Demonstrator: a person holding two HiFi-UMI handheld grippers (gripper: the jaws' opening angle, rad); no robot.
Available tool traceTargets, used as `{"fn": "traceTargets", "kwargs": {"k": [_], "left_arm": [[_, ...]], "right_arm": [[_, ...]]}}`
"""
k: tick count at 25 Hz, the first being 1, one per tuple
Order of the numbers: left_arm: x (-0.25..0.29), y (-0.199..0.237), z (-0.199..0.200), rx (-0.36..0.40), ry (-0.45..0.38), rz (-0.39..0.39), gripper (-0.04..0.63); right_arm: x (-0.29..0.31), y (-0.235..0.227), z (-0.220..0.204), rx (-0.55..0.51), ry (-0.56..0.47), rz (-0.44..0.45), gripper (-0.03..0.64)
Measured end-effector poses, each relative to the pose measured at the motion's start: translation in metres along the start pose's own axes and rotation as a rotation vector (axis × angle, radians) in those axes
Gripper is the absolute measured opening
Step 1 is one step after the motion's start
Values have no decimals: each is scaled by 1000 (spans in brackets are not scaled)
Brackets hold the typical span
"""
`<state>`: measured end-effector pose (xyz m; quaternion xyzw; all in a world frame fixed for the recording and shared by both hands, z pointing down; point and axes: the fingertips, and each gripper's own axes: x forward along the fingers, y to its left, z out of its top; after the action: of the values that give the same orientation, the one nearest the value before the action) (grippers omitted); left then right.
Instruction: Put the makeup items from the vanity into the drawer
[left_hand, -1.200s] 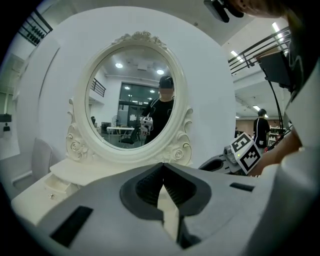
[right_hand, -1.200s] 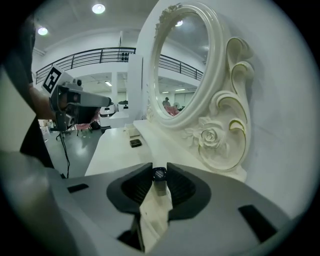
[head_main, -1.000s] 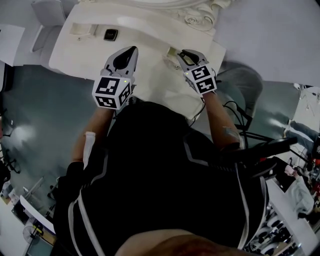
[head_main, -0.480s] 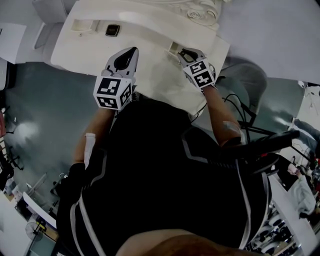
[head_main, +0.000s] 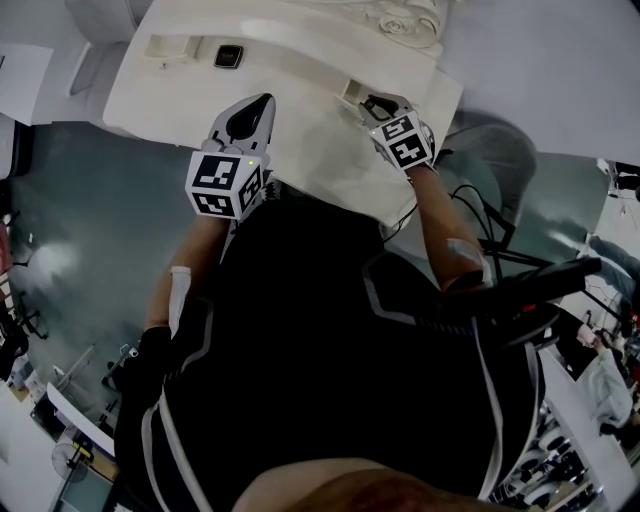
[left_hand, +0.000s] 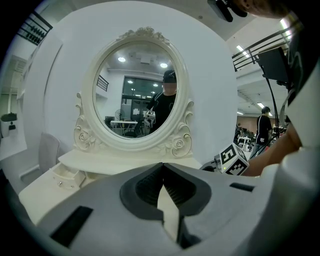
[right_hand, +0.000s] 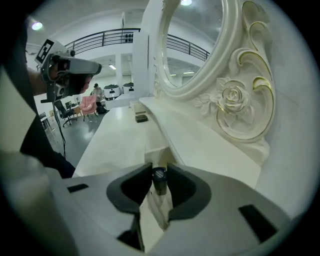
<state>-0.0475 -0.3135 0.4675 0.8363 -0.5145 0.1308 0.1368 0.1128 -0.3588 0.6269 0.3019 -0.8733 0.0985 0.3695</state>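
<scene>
My right gripper is shut on a small dark tube, which stands upright between the pads with its round cap showing. Just beyond the tips is a small open white drawer under the vanity's raised shelf. In the head view the right gripper sits at that drawer on the vanity's right side. A dark square compact lies on the vanity top at the back left; the compact also shows far along the top. My left gripper hovers over the top, jaws shut and empty.
An oval mirror in a carved white frame stands on the shelf. A second small drawer is pulled out at the vanity's left end. The vanity top ends close to the person's body. Cables and a stand are at the right.
My right gripper has sunk a little toward the small drawer, still holding the dark tube. The left gripper has stayed in place.
</scene>
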Motion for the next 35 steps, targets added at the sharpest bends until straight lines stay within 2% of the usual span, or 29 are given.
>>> {"fn": "traceTargets", "kwargs": {"k": [11,24,31,35], "left_arm": [[-5,4,0,5,5,-8,3],[-10,4,2,24,3,-44,3],[-13,3,12,41,-17,-89,3],[-9,0,20,59,-37,-137,4]], "right_arm": [[-3,-7,-8,53,36,-8,101],[-8,-1,-7,89,38,-16,166],[-35,-4,17,93,-18,-88,199],[-63,-9,45,122,-100,-139,201]]}}
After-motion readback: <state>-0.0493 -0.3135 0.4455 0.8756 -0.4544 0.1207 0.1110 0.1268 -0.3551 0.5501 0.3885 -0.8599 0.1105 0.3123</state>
